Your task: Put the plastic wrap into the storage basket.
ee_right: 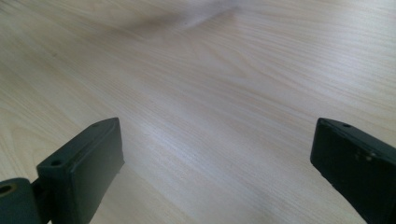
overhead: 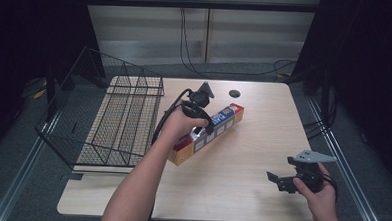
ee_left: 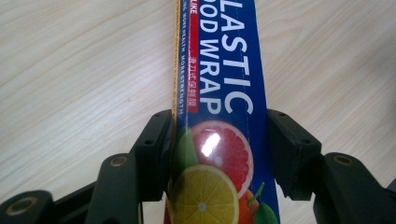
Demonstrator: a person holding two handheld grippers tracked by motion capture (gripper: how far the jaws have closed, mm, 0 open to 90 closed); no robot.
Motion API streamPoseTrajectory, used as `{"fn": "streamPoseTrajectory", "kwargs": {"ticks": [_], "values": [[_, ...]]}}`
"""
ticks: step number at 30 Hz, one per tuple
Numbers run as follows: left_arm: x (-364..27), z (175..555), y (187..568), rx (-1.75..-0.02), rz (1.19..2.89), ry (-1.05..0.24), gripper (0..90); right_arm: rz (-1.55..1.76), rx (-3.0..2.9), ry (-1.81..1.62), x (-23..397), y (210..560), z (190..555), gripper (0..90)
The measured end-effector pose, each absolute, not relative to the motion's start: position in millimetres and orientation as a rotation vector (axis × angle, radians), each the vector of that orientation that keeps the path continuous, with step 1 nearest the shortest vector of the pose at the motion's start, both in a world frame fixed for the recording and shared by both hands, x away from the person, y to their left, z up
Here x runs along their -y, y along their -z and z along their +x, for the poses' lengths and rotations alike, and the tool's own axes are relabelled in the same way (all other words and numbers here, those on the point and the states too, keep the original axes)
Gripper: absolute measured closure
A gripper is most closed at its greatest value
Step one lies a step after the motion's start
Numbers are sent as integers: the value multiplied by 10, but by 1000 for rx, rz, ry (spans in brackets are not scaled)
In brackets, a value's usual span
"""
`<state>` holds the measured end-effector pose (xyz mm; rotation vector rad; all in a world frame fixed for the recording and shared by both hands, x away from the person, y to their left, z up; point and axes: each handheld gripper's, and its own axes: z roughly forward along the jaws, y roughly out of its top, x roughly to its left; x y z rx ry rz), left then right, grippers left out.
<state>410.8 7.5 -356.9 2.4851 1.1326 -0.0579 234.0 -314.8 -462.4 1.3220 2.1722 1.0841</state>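
Box: a long plastic wrap box (overhead: 208, 133) lies flat on the tabletop (overhead: 260, 193), slanted, one end toward the wire basket (overhead: 118, 122) and the other toward the far right.
Left gripper: the left gripper (ee_left: 219, 144) comes down on the box near its middle, its jaws standing on either long side. In the left gripper view the left jaw touches the box edge and the right one sits against or just beside the other edge, so it appears closed on the box.
Why held so: gripping across the narrow width near the middle likely keeps the long box balanced when raised.
Box relative to left gripper: between the jaws, running straight ahead from them along the tabletop.
Right gripper: the right gripper (overhead: 281, 182) hangs low over bare tabletop, jaws wide apart with nothing between them.
Box relative to right gripper: well apart, off to its left and farther away.
Basket: beside the left gripper, to its left, a likely place for the box.
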Motion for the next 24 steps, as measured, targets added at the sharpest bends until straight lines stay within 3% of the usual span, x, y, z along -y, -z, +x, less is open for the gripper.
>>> {"fn": "streamPoseTrajectory", "kwargs": {"ticks": [24], "values": [[-527,4078,3047,-1228,2420,-12,461,1315,-2159,-1088,3154,4606,2331,24]]}}
